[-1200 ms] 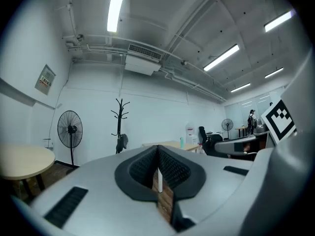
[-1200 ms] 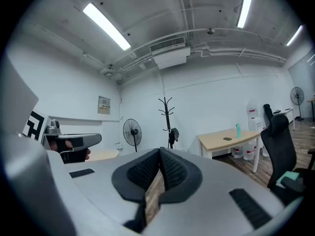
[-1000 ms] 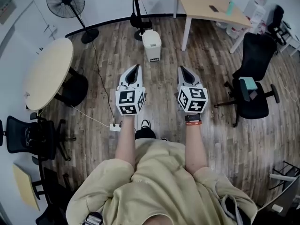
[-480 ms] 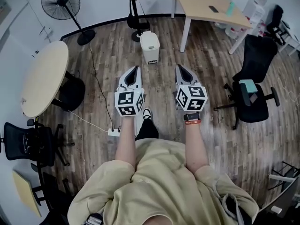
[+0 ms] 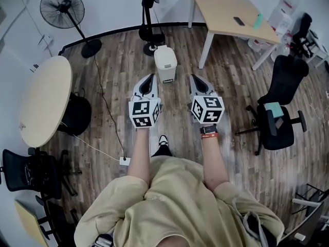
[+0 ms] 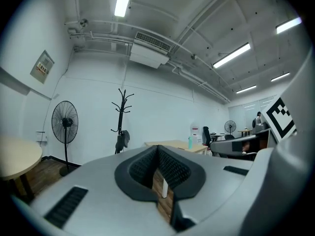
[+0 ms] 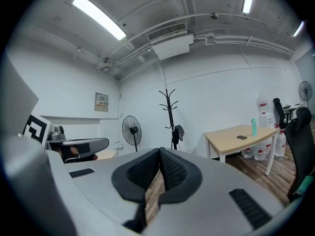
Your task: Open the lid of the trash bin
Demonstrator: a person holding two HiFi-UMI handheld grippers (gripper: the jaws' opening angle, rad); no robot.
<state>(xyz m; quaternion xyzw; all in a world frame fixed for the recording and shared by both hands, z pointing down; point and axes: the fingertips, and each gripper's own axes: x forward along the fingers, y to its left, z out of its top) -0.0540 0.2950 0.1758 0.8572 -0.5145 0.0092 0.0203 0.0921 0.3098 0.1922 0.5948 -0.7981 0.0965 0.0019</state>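
1. Head view: the white trash bin [image 5: 165, 63] stands on the wood floor [image 5: 118, 86] just ahead of the person, with its lid [image 5: 165, 54] down. The left gripper [image 5: 150, 76] and right gripper [image 5: 193, 77] hover side by side, near the bin but not touching it. This looks like the approach. One gripper should drop low towards the lid's front edge. How the lid hinges cannot be told from here.
2. Left gripper view: the left gripper [image 6: 157, 149] has its jaws pressed together with nothing between them. It points at the far wall and the bin is out of sight, so it should tilt down first.
3. Right gripper view: the right gripper [image 7: 159, 151] is likewise pressed together and empty, and no bin shows. To pinch the lid's lip, it should spread its jaws before contact.
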